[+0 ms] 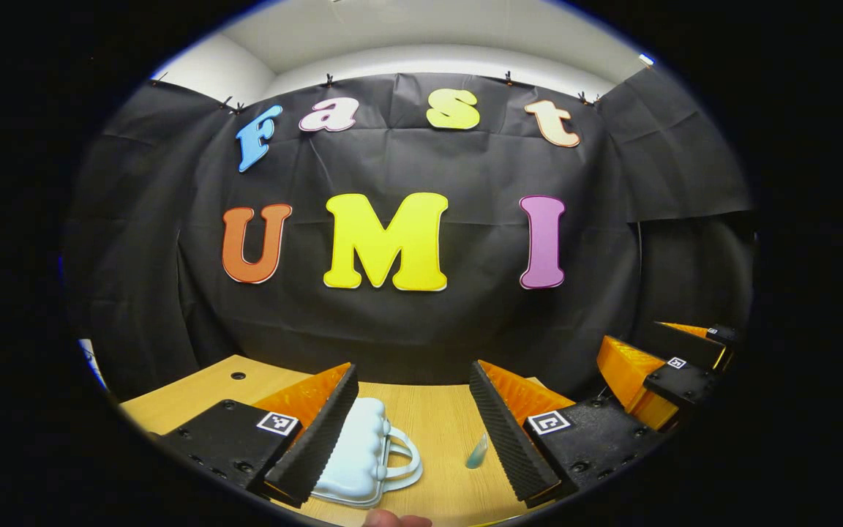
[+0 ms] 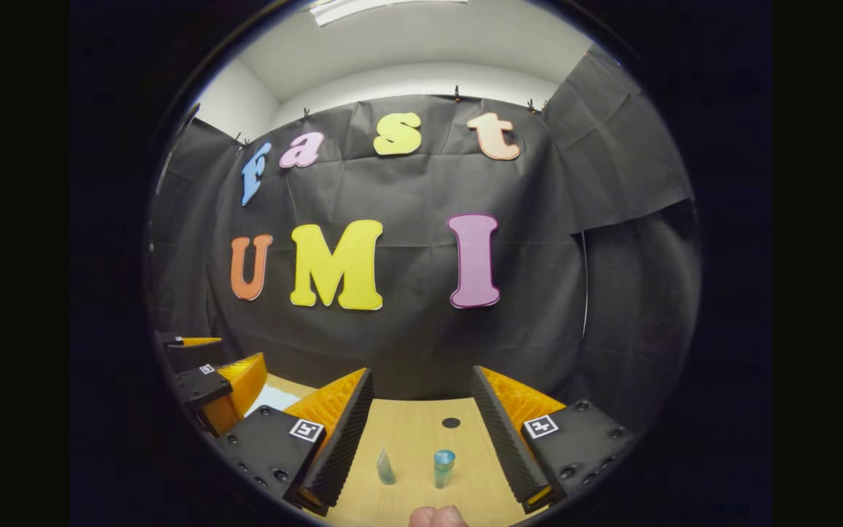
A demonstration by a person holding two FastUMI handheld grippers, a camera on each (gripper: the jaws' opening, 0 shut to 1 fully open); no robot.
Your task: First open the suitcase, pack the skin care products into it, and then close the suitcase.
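A small pale blue suitcase (image 1: 363, 457) with a loop handle lies closed on the wooden table (image 1: 436, 417), partly behind my left gripper's near finger. My left gripper (image 1: 414, 432) is held open above the table, with nothing between its fingers. A small teal tube (image 1: 477, 451) stands right of the suitcase. In the right gripper view the same tube (image 2: 385, 467) and a short teal bottle (image 2: 443, 467) stand on the table (image 2: 414, 432) between the fingers of my open right gripper (image 2: 421, 432), which hovers apart from them. A corner of the suitcase (image 2: 271, 399) shows at the left.
The other gripper (image 1: 667, 373) appears at the far right of the left gripper view, and the other gripper (image 2: 213, 384) at the left of the right gripper view. A fingertip (image 1: 396, 520) shows at the bottom edge. The table has a small hole (image 2: 451, 422).
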